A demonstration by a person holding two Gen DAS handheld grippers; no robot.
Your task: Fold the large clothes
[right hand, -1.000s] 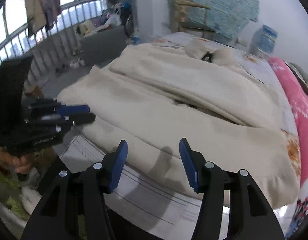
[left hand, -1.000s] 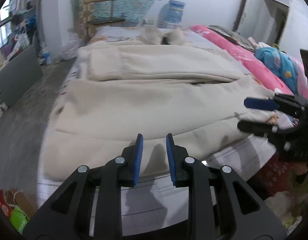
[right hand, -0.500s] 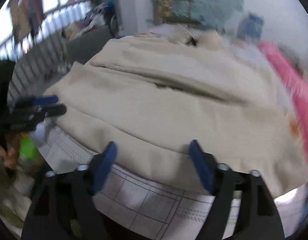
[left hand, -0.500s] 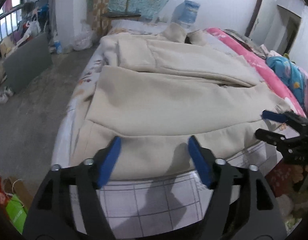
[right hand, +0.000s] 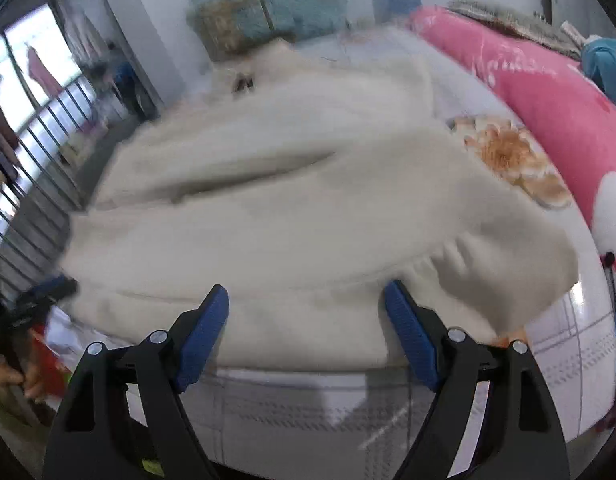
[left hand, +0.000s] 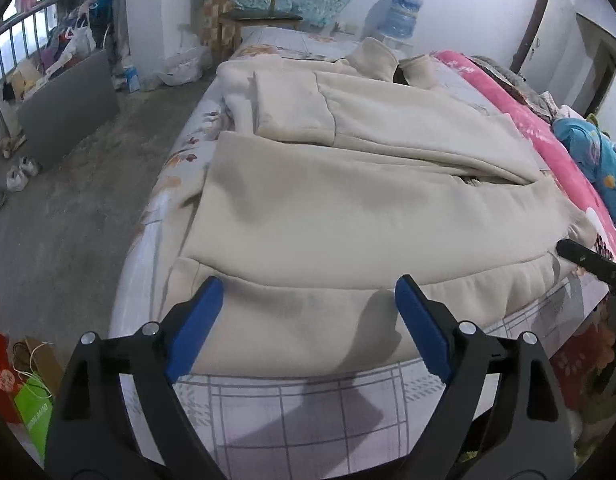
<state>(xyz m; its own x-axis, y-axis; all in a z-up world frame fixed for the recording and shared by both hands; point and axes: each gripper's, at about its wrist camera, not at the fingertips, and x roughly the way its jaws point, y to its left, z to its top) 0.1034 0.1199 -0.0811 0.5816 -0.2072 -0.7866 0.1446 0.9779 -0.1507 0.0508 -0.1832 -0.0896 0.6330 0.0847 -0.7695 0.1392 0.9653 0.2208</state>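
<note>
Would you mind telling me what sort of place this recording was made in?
Most likely a lived-in bedroom: a bed with a checked sheet, a pink quilt alongside, and a water jug by the wall.

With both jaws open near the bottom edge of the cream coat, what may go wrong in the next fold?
The left gripper, whose jaws are opening, and the right gripper hold nothing; each may pinch only the top layer of the cream coat, so the fold comes out uneven. The hem lies near the bed's edge, so a pull toward the camera may drag it off.
</note>
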